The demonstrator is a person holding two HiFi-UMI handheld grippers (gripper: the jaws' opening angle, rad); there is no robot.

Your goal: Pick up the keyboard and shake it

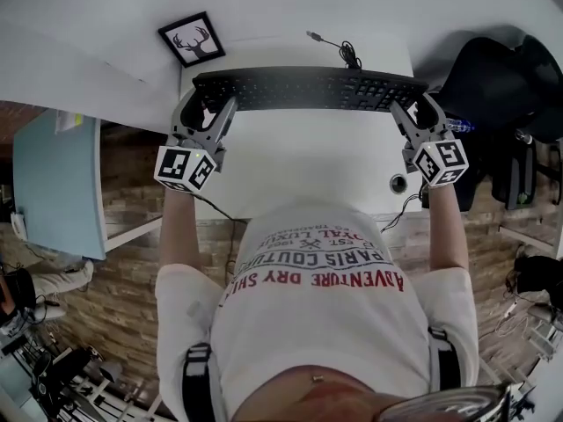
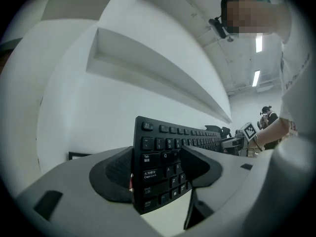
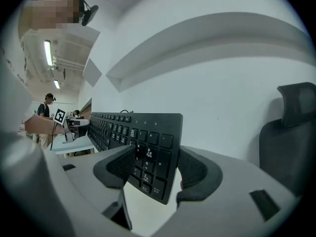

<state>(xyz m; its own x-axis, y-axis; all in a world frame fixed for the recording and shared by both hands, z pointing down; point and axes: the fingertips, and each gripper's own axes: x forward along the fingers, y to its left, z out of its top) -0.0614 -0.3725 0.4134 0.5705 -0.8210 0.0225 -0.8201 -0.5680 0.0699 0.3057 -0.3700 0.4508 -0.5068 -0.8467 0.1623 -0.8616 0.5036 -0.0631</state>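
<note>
A black keyboard [image 1: 308, 88] hangs level over the white desk [image 1: 299, 161], held at both ends. My left gripper [image 1: 209, 108] is shut on its left end; the left gripper view shows the Tab and Caps Lock side of the keyboard [image 2: 160, 157] standing on edge between the two dark pads of the left gripper [image 2: 155, 174]. My right gripper [image 1: 413, 112] is shut on the number-pad end, where the keyboard [image 3: 148, 144] is pinched in the right gripper [image 3: 153, 171]. Its cable [image 1: 339, 49] trails off behind it.
A framed deer picture [image 1: 192, 40] lies at the desk's back left. A black office chair [image 1: 493, 86] stands to the right, also seen as the chair [image 3: 291, 132] in the right gripper view. A round cable hole [image 1: 398, 183] sits near the desk's front right. A pale blue panel [image 1: 53, 183] is at left.
</note>
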